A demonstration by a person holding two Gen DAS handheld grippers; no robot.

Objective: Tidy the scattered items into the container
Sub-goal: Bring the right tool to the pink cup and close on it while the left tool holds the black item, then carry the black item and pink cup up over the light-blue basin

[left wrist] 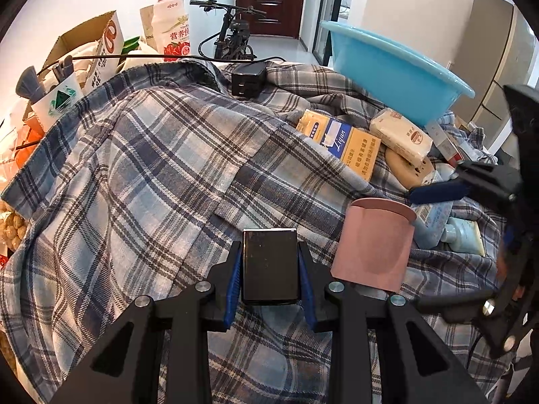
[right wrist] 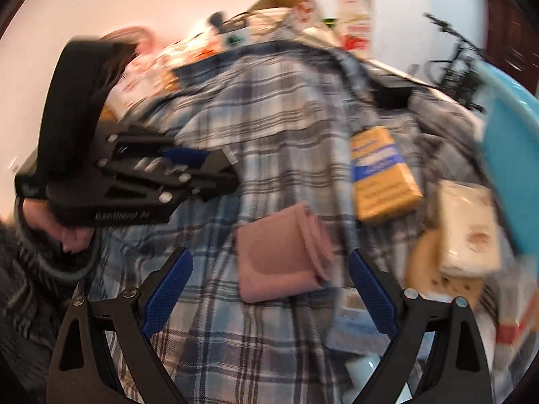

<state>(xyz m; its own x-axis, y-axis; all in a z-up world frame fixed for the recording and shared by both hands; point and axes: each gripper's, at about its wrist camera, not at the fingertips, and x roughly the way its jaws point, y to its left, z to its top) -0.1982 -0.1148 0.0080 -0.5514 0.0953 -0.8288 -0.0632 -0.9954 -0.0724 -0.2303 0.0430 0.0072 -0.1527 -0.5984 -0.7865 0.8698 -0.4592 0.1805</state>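
Nearest the left wrist camera, the left tongs (left wrist: 270, 271) pinch a small black box (left wrist: 270, 266) between their blue pads (left wrist: 234, 286), one pad on each side; the box's lower end is hidden behind the tong frame. Just right of it a pink cup (left wrist: 374, 244) lies tipped on the plaid shirt (left wrist: 141, 175) that covers the surface, so whether a bench lies underneath cannot be told. Beyond the cup, pale blue packets and a bottle (left wrist: 461, 235) are partly masked by the right tongs (left wrist: 434, 192), which enter from the right edge.

In the right wrist view, heavily blurred, the right tongs (right wrist: 269, 293) stand spread wide with nothing between them, the cup (right wrist: 283, 256) lying just ahead of the gap.

Farther on sit a yellow-and-blue carton (left wrist: 340, 143), a cream tissue pack (left wrist: 401, 134) resting over a round tan disc (left wrist: 409, 168), and a black charger (left wrist: 247, 80). At the far right the blue basin (left wrist: 394, 70), the container, stands tilted on the shirt, its inside hidden. Behind, a milk bottle (left wrist: 171, 23) and an open cardboard box (left wrist: 87, 43) are partly cut off by the shirt's edge.
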